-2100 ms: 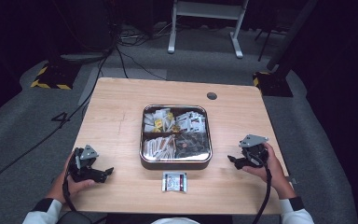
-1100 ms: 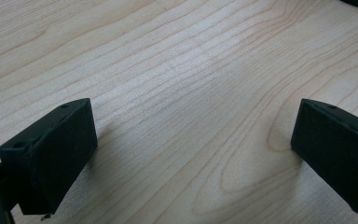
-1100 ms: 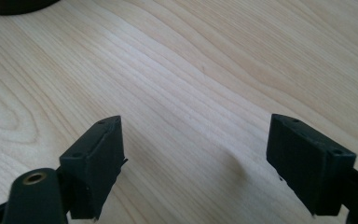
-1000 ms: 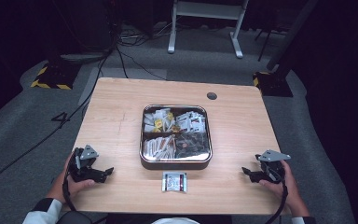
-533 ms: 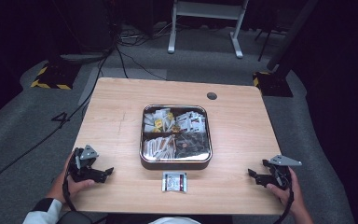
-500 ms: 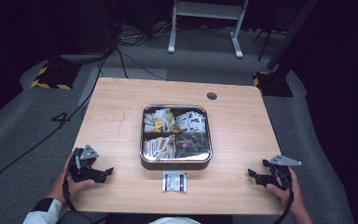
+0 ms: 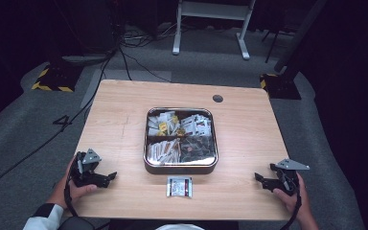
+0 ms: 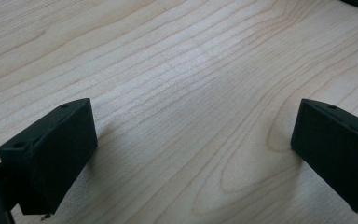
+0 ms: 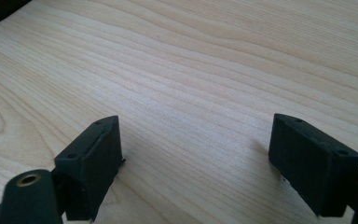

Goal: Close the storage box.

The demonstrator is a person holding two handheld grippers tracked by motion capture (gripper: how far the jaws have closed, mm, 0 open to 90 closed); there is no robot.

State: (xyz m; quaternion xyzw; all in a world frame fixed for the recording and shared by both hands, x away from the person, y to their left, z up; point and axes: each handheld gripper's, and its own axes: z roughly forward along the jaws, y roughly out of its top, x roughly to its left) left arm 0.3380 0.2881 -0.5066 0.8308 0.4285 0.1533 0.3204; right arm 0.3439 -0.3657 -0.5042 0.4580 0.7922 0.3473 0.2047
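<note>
Bright table — dark, dim surroundings.

We see a dim lab or studio: behind the desk (image 7: 124, 115), floor cables (image 7: 124, 45), hazard-striped bases (image 7: 52, 79), a white stand (image 7: 211, 19).

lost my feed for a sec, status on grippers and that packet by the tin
Left gripper open, empty, resting on table. Right gripper open, empty, near right edge. Packet lies flat in front of tin, untouched. Path clear.
</note>
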